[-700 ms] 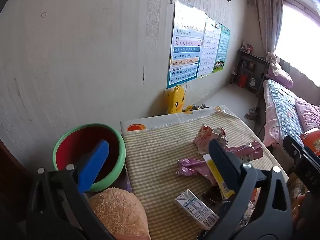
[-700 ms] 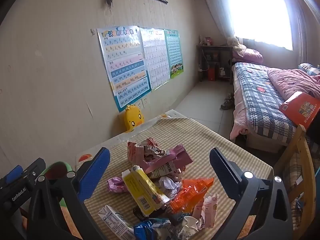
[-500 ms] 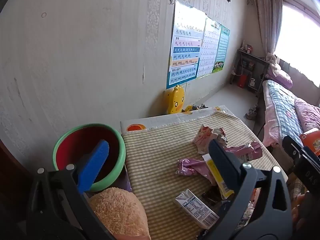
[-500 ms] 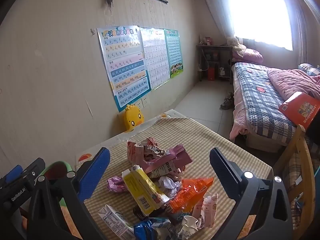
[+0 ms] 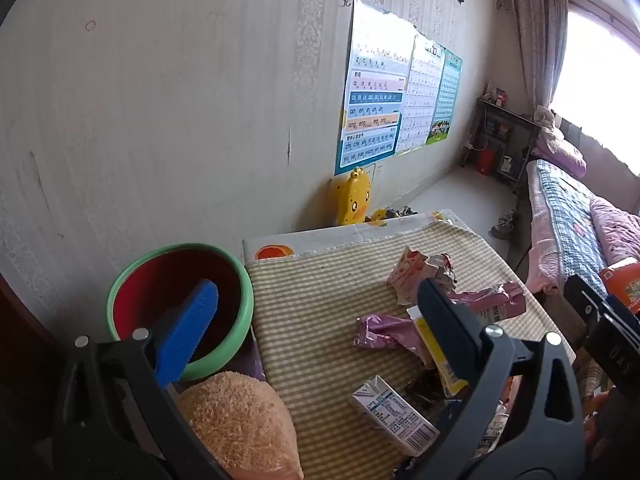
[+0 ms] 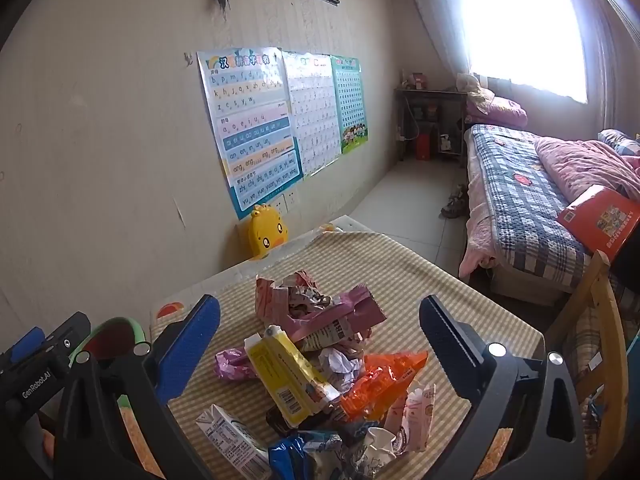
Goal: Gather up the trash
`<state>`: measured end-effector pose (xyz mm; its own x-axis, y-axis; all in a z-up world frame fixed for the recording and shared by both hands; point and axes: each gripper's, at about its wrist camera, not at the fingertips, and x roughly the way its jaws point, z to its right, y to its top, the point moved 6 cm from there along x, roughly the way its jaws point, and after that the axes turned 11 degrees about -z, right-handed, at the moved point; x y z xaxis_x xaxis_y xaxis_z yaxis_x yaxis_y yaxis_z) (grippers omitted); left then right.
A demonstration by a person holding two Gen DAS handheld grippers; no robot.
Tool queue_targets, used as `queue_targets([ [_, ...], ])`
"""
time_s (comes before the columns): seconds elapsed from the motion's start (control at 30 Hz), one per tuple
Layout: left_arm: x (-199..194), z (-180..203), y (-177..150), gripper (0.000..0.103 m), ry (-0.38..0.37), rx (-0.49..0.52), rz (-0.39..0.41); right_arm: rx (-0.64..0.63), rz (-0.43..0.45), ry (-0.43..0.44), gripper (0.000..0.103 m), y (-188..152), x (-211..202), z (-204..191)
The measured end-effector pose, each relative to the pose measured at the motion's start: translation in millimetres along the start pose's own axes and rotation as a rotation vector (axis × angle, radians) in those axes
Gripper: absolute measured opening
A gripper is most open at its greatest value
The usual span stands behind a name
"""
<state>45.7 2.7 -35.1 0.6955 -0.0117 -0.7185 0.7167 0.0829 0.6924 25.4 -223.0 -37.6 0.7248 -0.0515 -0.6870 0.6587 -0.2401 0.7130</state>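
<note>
A heap of trash lies on the checked tablecloth (image 6: 404, 280): a yellow carton (image 6: 290, 376), an orange wrapper (image 6: 380, 380), pink wrappers (image 6: 336, 316), a crumpled white paper (image 6: 340, 364) and a small white milk carton (image 6: 228, 436). My right gripper (image 6: 320, 340) hovers above the heap, jaws wide open and empty. My left gripper (image 5: 316, 320) is also wide open and empty, over the table's left side; its blue finger (image 5: 188, 328) overlaps a green-rimmed red bin (image 5: 176, 304) beside the table. The white carton (image 5: 392, 412) and a pink wrapper (image 5: 384, 332) lie before it.
An orange fuzzy object (image 5: 240, 428) sits below the bin. A yellow duck toy (image 6: 266, 236) stands at the wall under posters (image 6: 256, 128). A bed (image 6: 528, 208) with a red box (image 6: 600, 220) is at the right, and a wooden chair (image 6: 592, 328) stands by the table's right edge.
</note>
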Motion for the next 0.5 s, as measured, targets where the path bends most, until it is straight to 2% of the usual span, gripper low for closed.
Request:
queue_targets([
  [0.5, 4.8, -0.9, 1.0, 0.098, 0.004, 0.001, -0.016, -0.023, -0.025, 0.001, 0.095, -5.0, 5.6, -1.4],
])
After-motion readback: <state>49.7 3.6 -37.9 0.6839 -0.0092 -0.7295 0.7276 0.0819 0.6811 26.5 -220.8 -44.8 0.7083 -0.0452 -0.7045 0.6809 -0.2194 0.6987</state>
